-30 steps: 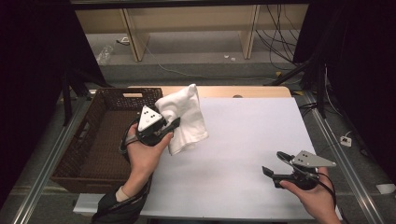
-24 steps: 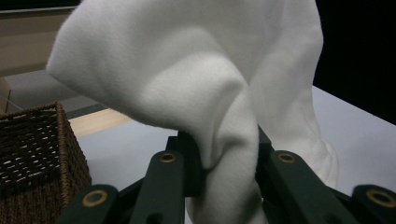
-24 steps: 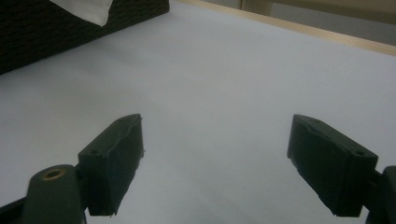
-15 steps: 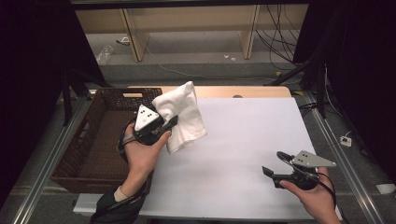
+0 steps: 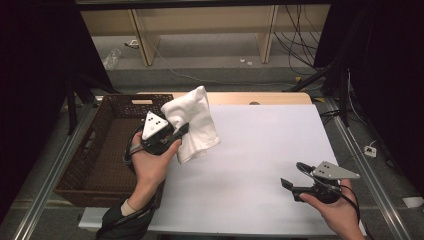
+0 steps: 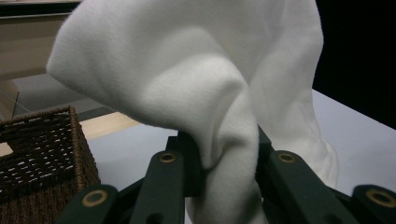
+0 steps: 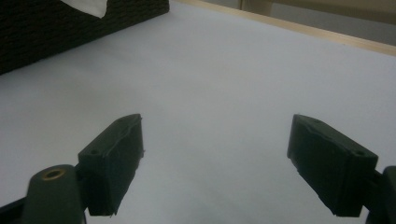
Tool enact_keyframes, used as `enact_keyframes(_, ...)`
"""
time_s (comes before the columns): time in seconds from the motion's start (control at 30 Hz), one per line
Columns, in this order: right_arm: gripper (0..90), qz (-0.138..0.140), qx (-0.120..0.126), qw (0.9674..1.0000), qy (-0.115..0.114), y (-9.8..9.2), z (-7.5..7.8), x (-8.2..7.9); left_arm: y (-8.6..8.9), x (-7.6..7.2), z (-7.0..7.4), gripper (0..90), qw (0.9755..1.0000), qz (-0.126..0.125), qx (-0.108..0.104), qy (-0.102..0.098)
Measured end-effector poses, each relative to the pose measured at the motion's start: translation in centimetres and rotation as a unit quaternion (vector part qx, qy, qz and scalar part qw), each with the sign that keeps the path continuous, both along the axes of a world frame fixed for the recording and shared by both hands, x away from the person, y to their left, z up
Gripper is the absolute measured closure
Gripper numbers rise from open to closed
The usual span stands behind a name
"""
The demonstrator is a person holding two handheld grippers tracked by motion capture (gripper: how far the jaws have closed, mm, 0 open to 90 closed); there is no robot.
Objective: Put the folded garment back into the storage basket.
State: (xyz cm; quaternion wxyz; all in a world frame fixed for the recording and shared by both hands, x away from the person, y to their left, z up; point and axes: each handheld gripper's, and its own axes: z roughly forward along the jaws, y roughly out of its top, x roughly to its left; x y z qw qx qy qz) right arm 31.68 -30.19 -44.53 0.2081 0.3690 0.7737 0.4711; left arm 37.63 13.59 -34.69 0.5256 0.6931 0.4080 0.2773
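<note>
A white cloth (image 5: 195,122) hangs bunched in the air above the table's left part, next to the wicker basket (image 5: 107,145). My left gripper (image 5: 177,134) is shut on the cloth; in the left gripper view the cloth (image 6: 205,88) is squeezed between the two black jaws and billows above them. My right gripper (image 5: 294,176) stands open low over the white table sheet (image 5: 265,145) at the front right. Nothing lies between the right gripper (image 7: 215,158) fingers (image 7: 114,156), just bare sheet.
The dark brown wicker basket (image 6: 42,154) stands at the table's left edge, its inside looking bare. A strip of wooden tabletop (image 5: 260,98) shows behind the white sheet. Shelving and cables stand beyond the far edge; metal rails run along both sides.
The left gripper and the cloth have drifted slightly left, toward the basket. The right gripper has kept still.
</note>
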Motion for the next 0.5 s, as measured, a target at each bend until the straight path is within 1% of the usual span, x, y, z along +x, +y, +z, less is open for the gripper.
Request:
enact_keyframes(0.47,19.0,0.000,-0.001,1.0000,0.000,0.00,0.00,0.00,0.42,0.03,0.20,74.1,1.0000,0.005,-0.006,-0.001)
enact_keyframes(0.5,19.0,0.001,0.002,1.0000,-0.003,0.03,-0.07,0.05,0.45,0.04,0.21,74.1,1.0000,0.006,-0.006,0.000)
